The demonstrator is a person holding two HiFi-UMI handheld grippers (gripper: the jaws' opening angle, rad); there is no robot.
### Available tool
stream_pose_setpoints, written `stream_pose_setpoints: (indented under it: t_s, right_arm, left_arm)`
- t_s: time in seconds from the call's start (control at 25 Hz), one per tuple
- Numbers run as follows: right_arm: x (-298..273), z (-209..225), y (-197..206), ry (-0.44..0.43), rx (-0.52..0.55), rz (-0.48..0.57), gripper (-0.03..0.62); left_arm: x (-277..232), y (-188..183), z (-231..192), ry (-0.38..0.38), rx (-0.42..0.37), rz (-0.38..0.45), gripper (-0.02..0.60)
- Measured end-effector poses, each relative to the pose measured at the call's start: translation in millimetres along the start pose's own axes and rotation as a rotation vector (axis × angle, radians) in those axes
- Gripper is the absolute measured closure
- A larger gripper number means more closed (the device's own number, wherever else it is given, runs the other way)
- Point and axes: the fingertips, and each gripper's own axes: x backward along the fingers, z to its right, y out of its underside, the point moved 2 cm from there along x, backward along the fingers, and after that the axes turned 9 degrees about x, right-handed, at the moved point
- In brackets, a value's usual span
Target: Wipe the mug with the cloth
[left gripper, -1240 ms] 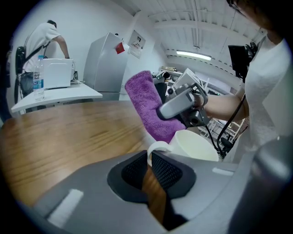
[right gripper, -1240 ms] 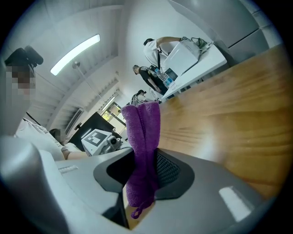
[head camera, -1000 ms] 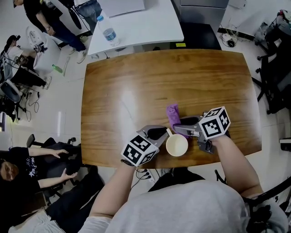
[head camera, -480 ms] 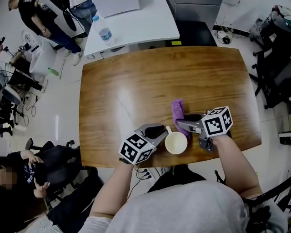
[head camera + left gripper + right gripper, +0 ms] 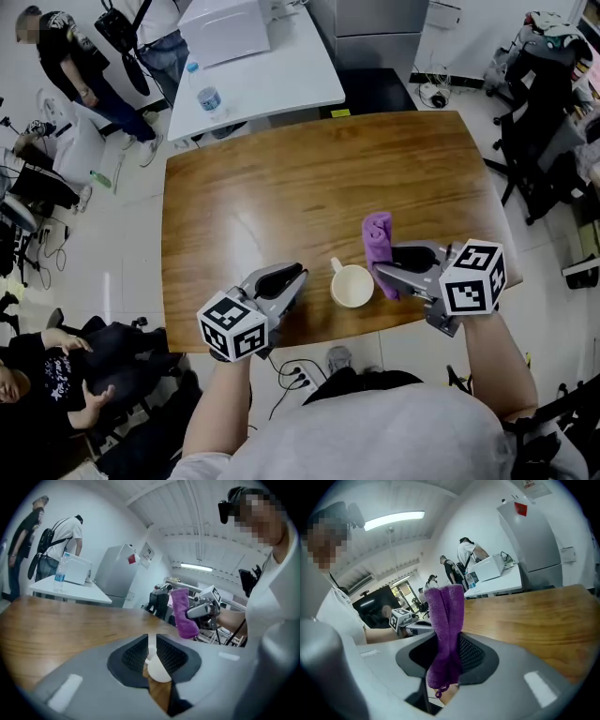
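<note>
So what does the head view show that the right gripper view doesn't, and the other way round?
Only the head view: the white mug near the wooden table's front edge; I can't find it in the other. Only the right gripper view: a lit ceiling lamp, and, close up, the jaws of the right gripper shut on the purple cloth. Both: the cloth, the wooden table and the white table behind it.
</note>
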Motion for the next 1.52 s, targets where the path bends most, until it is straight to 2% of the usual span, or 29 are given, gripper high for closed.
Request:
stream_pose_setpoints:
  t_s: [0.16,0.32,0.56,0.84,1.0,1.16,1.52]
  right_arm:
    - [30.8,-55.3,24.5,-0.006,0.027,0.005,0.465]
    - [52.0,-104.1,60.6,-0.031,0.048,0.016,0.465]
    - [111.2,-188.0,128.0,-0.046,0.068,0.023,0.465]
    - [199.1,-284.5,187.3,-0.022,0.092,0.031,0.465]
    - [202.3,-319.8,205.0,-0.063,0.089,0.034,0.465]
    - [222.6,-344.3,211.4,-0.057,0.084,0.048,0.465]
    - [241.0,-367.0,218.3,-0.054,0.07,0.081,0.468]
  left_arm:
    - [29.3,-2.6,84.9,0.08,-0.073,0.048,0.569]
    - [50.5,20.3,150.9,0.085,-0.14,0.068,0.581]
    - [78.6,90.7,251.8,0.08,-0.135,0.101,0.581]
    - [107.1,148.2,377.7,0.07,-0.15,0.121,0.581]
    - [140.0,159.2,412.9,0.029,-0.159,0.13,0.581]
    - [140.8,166.4,445.1,0.042,-0.171,0.128,0.581]
    - [148.4,173.2,470.1,0.037,-0.196,0.103,0.581]
